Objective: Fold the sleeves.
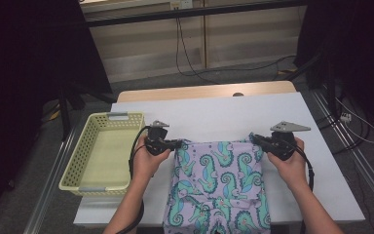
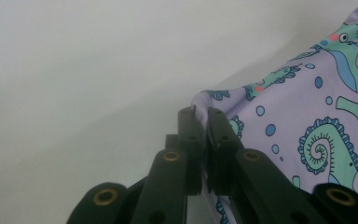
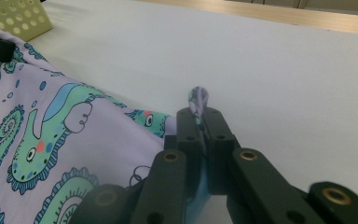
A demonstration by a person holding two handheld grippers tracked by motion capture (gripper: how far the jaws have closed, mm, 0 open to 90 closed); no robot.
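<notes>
A lilac cloth (image 1: pixel 219 185) printed with green seahorses lies on the white table (image 1: pixel 214 117) and hangs over its near edge. My left gripper (image 1: pixel 177 144) is shut on the cloth's far left corner; the left gripper view has that corner (image 2: pixel 204 105) pinched between the black jaws (image 2: pixel 204 122). My right gripper (image 1: pixel 253 138) is shut on the far right corner, and a fold of fabric (image 3: pixel 198 100) pokes up between its jaws (image 3: pixel 203 122). Both corners sit slightly above the tabletop, with the cloth (image 3: pixel 65 135) stretched between them.
A pale yellow perforated basket (image 1: pixel 102 151) stands empty at the table's left edge, close to my left hand. The table's far half is bare white, with a wooden strip (image 1: pixel 204 91) behind it. Cables run across the floor beyond.
</notes>
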